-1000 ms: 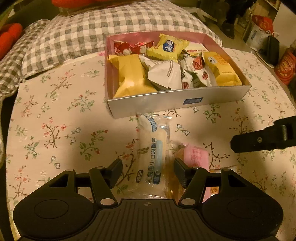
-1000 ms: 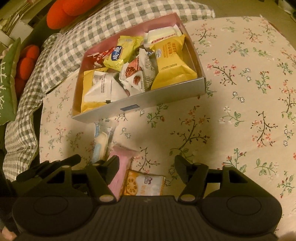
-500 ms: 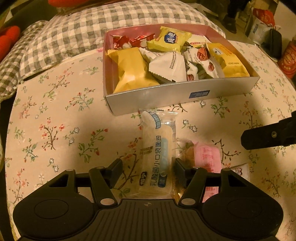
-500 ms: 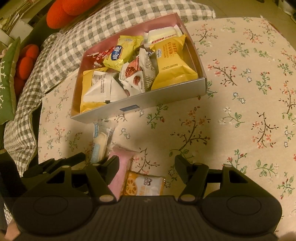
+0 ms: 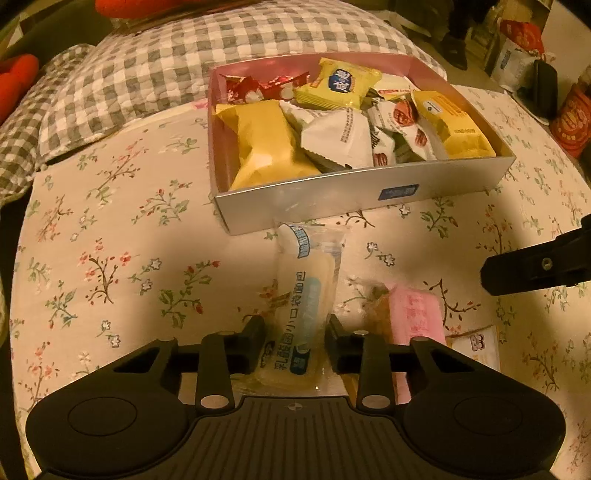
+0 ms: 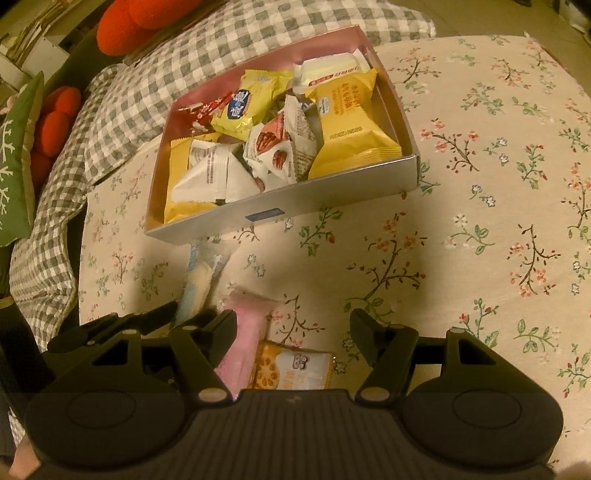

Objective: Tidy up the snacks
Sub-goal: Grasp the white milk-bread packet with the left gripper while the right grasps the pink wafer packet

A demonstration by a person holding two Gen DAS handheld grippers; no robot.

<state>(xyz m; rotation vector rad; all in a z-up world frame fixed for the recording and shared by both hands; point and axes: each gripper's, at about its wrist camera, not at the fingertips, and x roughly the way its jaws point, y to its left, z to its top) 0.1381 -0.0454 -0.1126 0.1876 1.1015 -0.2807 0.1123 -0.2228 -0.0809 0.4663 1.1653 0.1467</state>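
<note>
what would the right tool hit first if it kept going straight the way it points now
Probably the orange-and-white cracker packet lying between the open fingers of the right tool, or the flowered cloth just beyond it; depth is hard to judge. The pink packet sits by its left finger.

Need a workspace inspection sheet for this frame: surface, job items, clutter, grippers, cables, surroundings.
Surface: floral tablecloth, loose snacks on it.
Job's things: silver box full of wrapped snacks; clear bread packet, pink packet and orange-white packet lie outside, in front of it.
Clutter: nothing seen.
Grippers: left gripper has just been closing, fingers now on the bread packet; right gripper open, above the packets.
Cables: nothing seen.
Surroundings: checked cushion, red pillows.
</note>
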